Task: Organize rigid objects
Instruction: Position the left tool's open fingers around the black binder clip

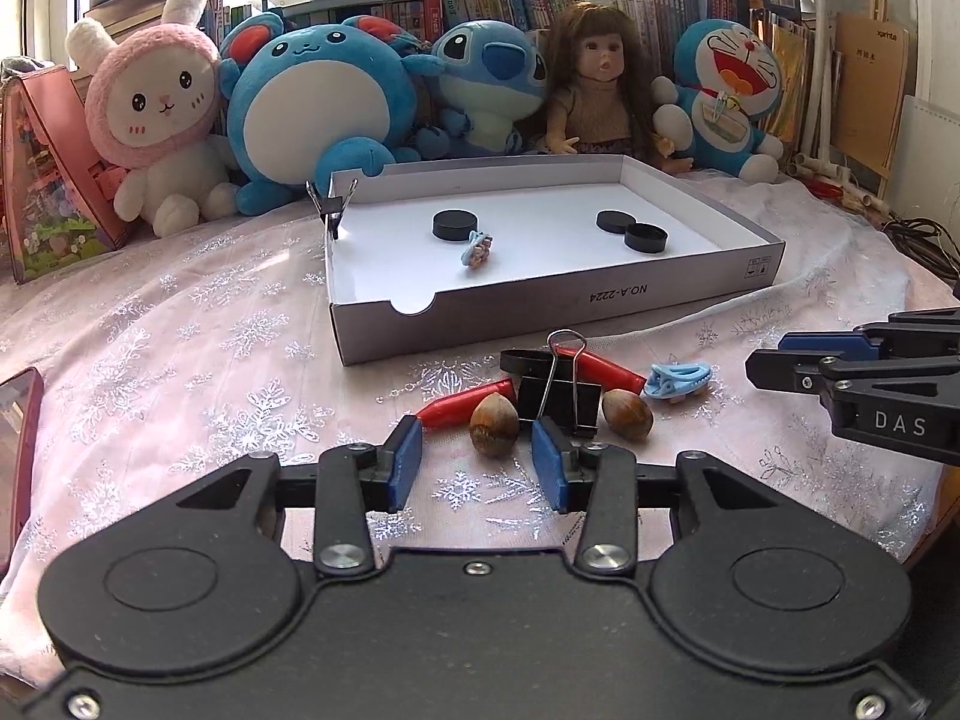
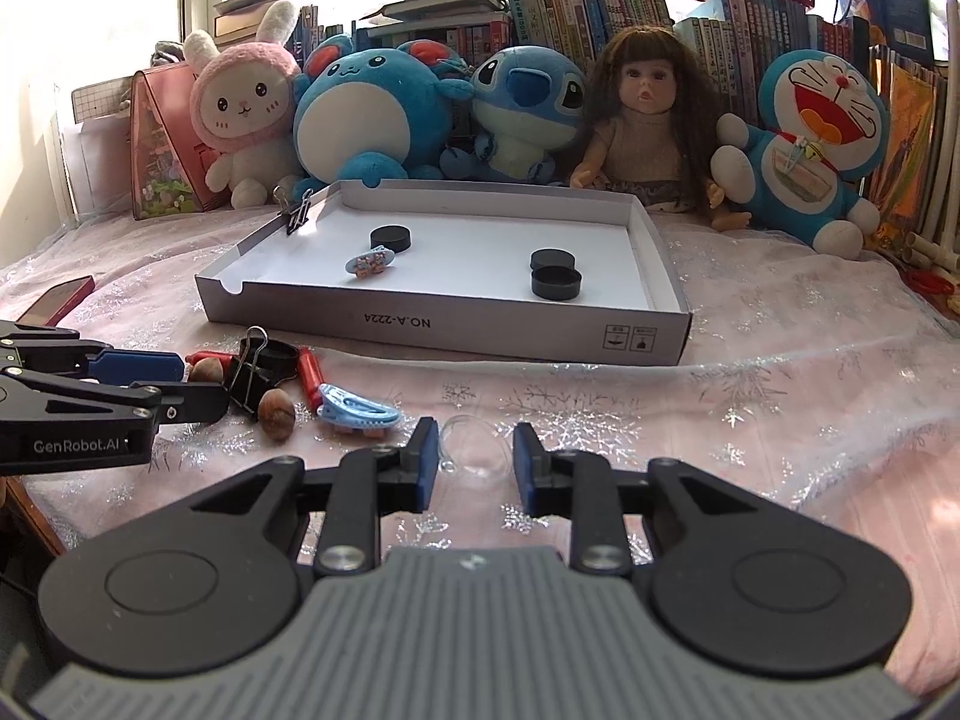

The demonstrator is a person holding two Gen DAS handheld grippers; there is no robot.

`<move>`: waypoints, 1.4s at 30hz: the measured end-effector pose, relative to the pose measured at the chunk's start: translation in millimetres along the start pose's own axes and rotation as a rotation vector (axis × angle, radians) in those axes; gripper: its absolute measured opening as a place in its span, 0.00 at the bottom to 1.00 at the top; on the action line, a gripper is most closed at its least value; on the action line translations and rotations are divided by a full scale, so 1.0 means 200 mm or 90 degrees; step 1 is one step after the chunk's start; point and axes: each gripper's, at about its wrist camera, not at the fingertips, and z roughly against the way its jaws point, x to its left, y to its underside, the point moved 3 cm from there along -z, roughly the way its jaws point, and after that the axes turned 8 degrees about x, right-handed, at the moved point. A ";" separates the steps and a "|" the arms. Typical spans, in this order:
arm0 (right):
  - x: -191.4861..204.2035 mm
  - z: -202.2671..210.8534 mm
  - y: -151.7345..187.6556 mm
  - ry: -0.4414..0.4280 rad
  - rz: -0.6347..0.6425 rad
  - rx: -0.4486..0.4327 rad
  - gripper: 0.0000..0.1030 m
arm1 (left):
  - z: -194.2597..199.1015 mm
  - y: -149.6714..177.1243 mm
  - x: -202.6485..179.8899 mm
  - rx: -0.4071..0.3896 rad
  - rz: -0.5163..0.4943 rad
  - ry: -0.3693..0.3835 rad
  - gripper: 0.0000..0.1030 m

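Note:
A white box lid (image 1: 600, 300) (image 2: 480, 333) holds three black caps (image 1: 455, 224) (image 2: 556, 282) and a small patterned hair clip (image 1: 476, 248) (image 2: 370, 260); a binder clip (image 1: 329, 206) grips its far left corner. In front lies a pile: two nuts (image 1: 494, 423) (image 1: 627, 413), a black binder clip (image 1: 558, 396) (image 2: 251, 373), red tubes (image 1: 465, 408) (image 2: 310, 382), a black ring (image 2: 279, 355), a blue hair clip (image 1: 678, 383) (image 2: 357, 411). My left gripper (image 1: 474, 456) is open around the near nut. My right gripper (image 2: 471, 450) is open around a clear plastic piece (image 2: 474, 450).
Plush toys (image 1: 318, 114) and a doll (image 1: 600, 84) line the back before a bookshelf. A pink box (image 1: 48, 180) stands far left. A dark red phone (image 1: 18, 420) (image 2: 57, 300) lies at the left on the snowflake cloth.

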 end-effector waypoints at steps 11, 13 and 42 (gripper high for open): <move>-0.01 0.00 0.00 0.007 -0.006 -0.002 0.31 | 0.12 -0.02 -0.01 -0.045 -0.018 0.000 0.38; -0.01 0.00 0.00 0.006 -0.008 -0.002 0.31 | 0.16 -0.01 -0.06 -0.058 -0.045 0.029 0.38; -0.01 0.02 0.06 0.041 0.020 -0.017 0.47 | -0.05 -0.04 -0.16 -0.011 -0.075 0.037 0.30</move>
